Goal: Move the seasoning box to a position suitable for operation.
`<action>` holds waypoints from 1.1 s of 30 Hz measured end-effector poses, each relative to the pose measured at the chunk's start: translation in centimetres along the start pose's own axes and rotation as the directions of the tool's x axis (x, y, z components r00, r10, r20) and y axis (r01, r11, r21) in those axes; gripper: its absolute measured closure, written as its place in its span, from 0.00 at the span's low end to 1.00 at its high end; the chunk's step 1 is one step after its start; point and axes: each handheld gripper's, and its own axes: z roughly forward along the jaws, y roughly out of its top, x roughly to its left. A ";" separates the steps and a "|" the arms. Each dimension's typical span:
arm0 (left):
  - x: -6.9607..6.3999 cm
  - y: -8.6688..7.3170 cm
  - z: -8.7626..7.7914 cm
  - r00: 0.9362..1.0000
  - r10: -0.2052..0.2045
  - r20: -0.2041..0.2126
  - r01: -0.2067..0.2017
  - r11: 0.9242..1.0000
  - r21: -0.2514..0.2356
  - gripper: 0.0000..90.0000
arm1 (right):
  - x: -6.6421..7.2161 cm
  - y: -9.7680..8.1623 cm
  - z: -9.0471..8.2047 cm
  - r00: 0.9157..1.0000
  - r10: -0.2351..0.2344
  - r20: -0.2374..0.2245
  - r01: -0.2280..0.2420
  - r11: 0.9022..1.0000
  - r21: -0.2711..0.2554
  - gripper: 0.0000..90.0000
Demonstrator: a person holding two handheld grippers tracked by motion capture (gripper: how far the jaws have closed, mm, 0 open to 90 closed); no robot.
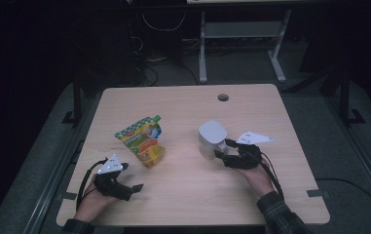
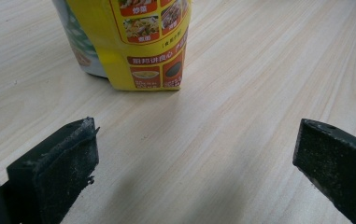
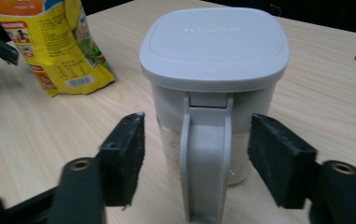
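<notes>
**Grippers at a jug and a pouch on the counter**

Counter (image 1: 183,204) first: a pale wooden top with a round cable hole (image 1: 223,97) near its far edge, right of the middle.

Next in size, the yellow pouch (image 1: 142,140), printed with food pictures and capped in green, stands tilted left of the counter's middle, nearer the near edge than the far one. In the left gripper view its lower end (image 2: 143,42) rests on the wood straight ahead of the jaws, well apart from them.

Right of the middle stands the grey lidded jug (image 1: 211,139), upright, with a square-cornered lid (image 3: 213,42) and pale contents showing through its clear lower wall. Its handle (image 3: 206,158) faces the near right corner.

The right gripper (image 1: 226,148) lies level at the jug, held by a hand in a checked sleeve that comes in over the near edge. In the right gripper view (image 3: 196,158) the jaws stand apart on either side of the handle, a gap showing between each pad and the handle, so nothing is clamped.

The left gripper (image 1: 133,187) sits near the near left corner, pointing toward the pouch. Its jaws are wide apart with bare wood between them (image 2: 194,154).
</notes>
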 end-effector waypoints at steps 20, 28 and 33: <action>0.0 0.0 0.1 1.000 -0.006 0.001 0.006 1.000 0.002 0.00 | 0.3 0.0 0.0 0.998 -0.015 0.058 0.016 1.000 -0.021 0.72; -0.1 0.0 0.1 1.000 -0.014 0.002 0.014 1.000 0.001 0.00 | 0.2 0.0 -0.2 0.997 -0.034 0.072 0.036 0.999 -0.023 0.76; 0.0 0.0 0.2 1.000 -0.008 0.003 0.008 1.000 0.004 0.00 | 0.2 0.0 -0.2 0.997 -0.036 0.066 0.038 0.999 -0.021 0.76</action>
